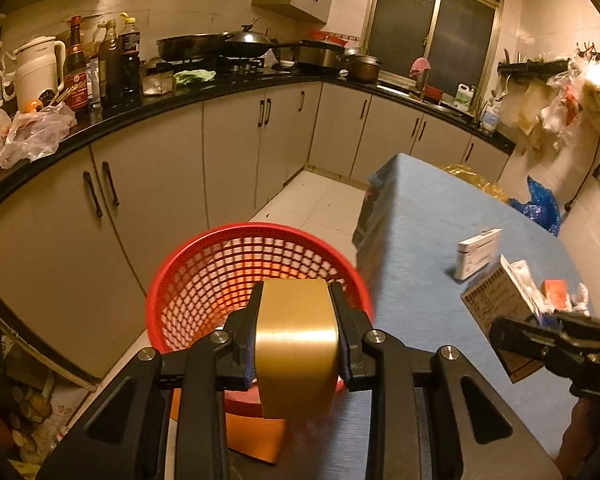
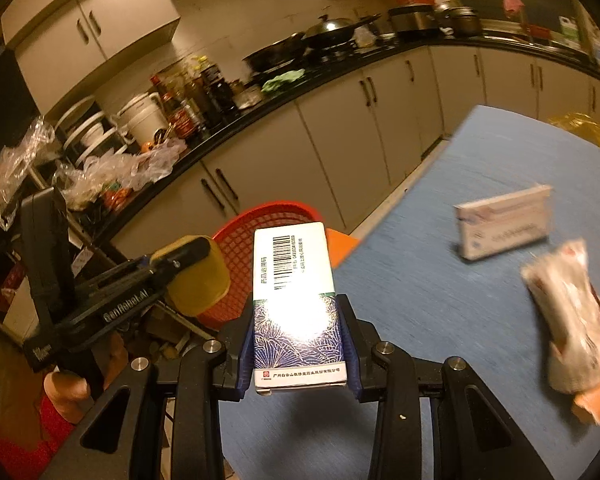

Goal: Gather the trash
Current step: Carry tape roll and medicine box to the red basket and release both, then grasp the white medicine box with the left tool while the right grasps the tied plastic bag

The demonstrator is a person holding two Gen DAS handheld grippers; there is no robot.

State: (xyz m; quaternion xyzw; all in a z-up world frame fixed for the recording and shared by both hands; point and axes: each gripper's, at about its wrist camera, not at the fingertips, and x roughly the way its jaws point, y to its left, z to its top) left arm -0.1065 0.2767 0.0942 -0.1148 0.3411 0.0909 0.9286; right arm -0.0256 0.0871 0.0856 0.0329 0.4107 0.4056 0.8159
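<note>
My left gripper is shut on a gold box and holds it over the near rim of a red mesh basket that stands on the floor beside the blue table. My right gripper is shut on a white and blue patterned carton with a barcode, above the table's left edge. The basket lies just beyond the carton. The left gripper with the gold box shows at the left of the right wrist view. The right gripper's carton shows at the right of the left wrist view.
On the blue table lie a white box and a crumpled wrapper with an orange packet. Cabinets and a black counter crowded with bottles, pans and plastic bags run behind the basket. An orange stool stands under the gripper.
</note>
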